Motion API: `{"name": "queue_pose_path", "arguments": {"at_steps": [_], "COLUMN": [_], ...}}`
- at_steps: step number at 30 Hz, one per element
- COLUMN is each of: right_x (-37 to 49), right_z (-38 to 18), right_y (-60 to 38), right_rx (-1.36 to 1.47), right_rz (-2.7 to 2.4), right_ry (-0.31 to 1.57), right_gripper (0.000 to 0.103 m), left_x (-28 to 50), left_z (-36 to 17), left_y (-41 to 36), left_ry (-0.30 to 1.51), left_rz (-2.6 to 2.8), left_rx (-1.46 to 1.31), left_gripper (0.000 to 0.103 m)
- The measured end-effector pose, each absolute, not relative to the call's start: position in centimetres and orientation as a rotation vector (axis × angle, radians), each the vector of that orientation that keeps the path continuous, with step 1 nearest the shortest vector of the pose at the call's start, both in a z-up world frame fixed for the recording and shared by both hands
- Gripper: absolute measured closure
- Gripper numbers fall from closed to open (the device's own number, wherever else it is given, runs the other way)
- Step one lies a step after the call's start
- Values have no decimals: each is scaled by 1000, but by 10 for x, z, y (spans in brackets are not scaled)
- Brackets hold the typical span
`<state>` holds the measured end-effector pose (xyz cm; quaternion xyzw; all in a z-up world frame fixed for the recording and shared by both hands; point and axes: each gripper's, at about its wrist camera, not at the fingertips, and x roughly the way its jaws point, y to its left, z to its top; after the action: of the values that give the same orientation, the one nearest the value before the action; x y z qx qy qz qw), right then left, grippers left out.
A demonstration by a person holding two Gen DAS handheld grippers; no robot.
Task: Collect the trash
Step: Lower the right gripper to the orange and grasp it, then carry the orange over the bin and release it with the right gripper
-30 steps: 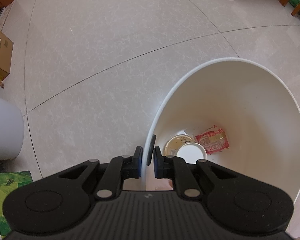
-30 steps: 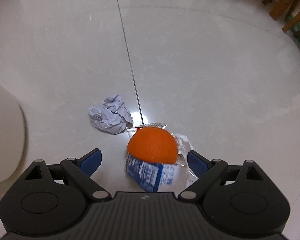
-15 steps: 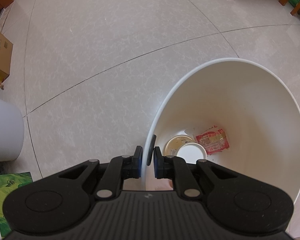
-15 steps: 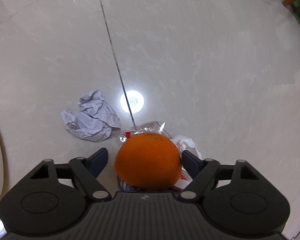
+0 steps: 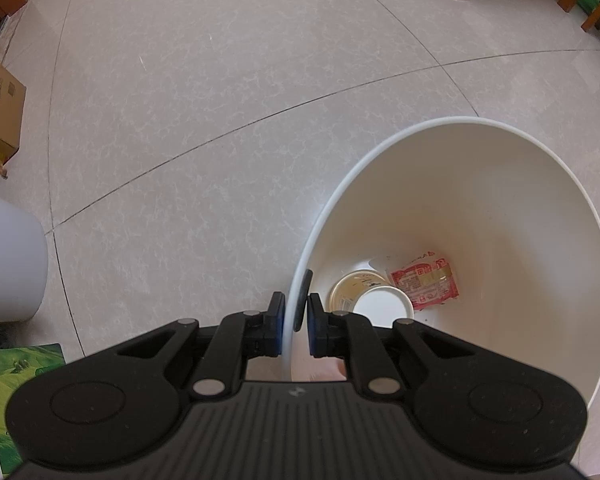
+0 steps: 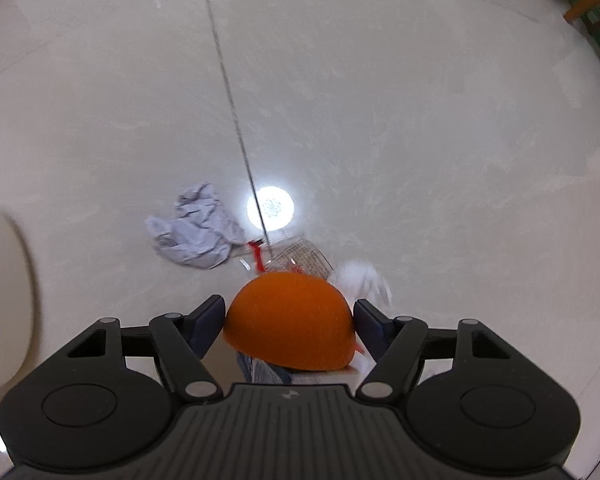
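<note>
Round orange [image 6: 290, 320], apparently gripped between right gripper [image 6: 290, 320] fingers

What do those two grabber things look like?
Both match. The left gripper and right gripper are black plastic with a ribbed top, a tiny logo, round bumps on each side, silver pins at the joints, and blue pads on the fingers. No cables or sleeves show.
</note>
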<state>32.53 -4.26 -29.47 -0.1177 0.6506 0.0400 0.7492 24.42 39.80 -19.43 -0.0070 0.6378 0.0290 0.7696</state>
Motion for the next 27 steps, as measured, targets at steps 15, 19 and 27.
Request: {"name": "queue_pose_path", "arguments": {"at_steps": [15, 19, 27], "right_x": [271, 253, 225], "right_z": [-156, -112, -54], "right_y": [9, 38, 106], "right_rx": [-290, -291, -301], "right_rz": [335, 449, 657], "right_ry": [1307, 1242, 1124], "right_gripper": [29, 29, 29], "left_x": [245, 245, 245], "left_z": [-194, -193, -193], "left_y": [401, 400, 402], "left_ry": [1386, 1384, 1386], "left_rz": [66, 65, 65], "left_rx": [-27, -25, -32], "left_gripper": [93, 93, 93]}}
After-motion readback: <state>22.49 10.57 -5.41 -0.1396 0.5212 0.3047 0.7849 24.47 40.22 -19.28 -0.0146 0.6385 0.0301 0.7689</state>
